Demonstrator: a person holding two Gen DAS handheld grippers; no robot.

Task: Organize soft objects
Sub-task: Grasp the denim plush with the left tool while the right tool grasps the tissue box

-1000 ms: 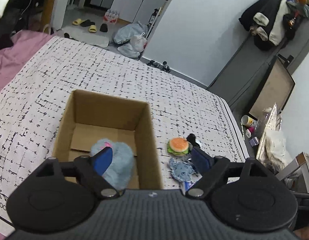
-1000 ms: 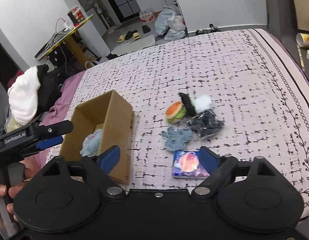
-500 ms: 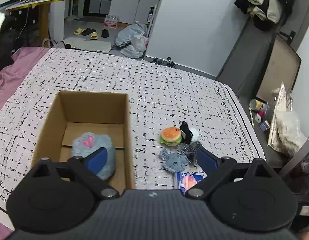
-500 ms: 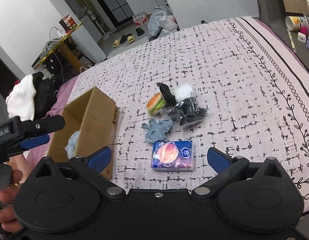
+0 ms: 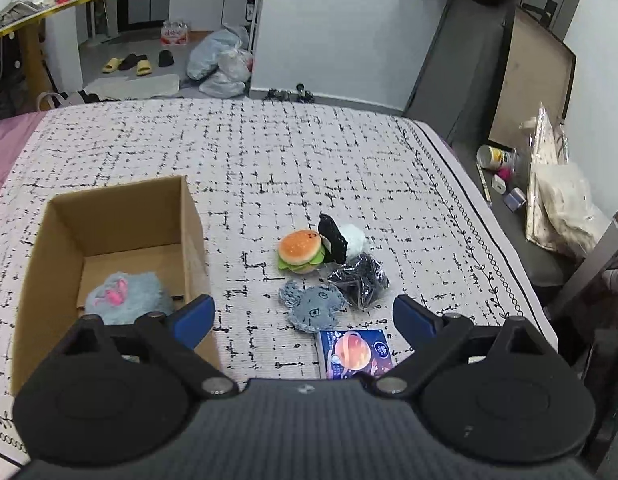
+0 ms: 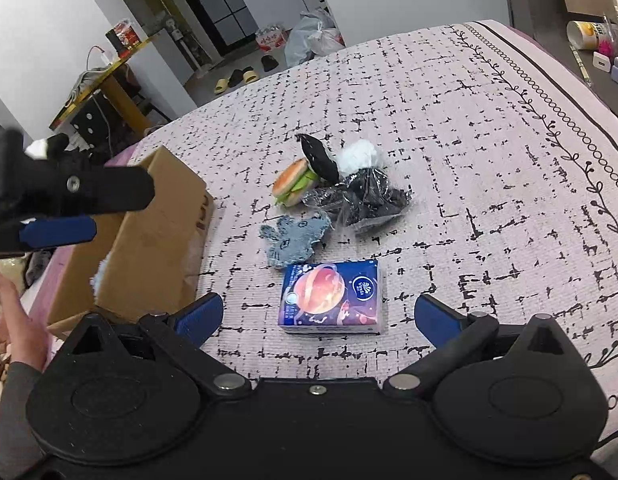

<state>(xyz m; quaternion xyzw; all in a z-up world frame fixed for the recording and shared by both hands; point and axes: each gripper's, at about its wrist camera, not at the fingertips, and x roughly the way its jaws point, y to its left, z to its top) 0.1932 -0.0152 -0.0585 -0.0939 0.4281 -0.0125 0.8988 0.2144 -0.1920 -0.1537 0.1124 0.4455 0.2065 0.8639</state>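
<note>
While both claws hang over the bed [image 5: 309, 152], we note the layout from largest item down. At near left stands the box [image 5: 185, 216], with a blue plush [image 5: 125, 296] already inside it. Right of the box, on the bed, lies the loose cluster: the tissue pack [image 6: 331, 298] nearest us, then the denim patch [image 6: 295, 236], the bagged dark item [image 6: 369, 200], the burger [image 6: 293, 182] and the black-and-white plush [image 6: 341, 158] at the far end.

We take the tissue pack as the next target. It lies flat, directly ahead of the right claw [image 6: 319, 316] and centred between its pads, with its long side running left to right across the gap. The right claw is the nearer one; the left claw [image 5: 303, 316] sits by the box's near right corner.

Both claws are released and carry nothing. Their jaws have just been opening, and both now stand wide. Against the earlier frames, the right claw has come down toward the pack, which now looks larger. The left claw has shifted right, off the box and the blue plush.
</note>
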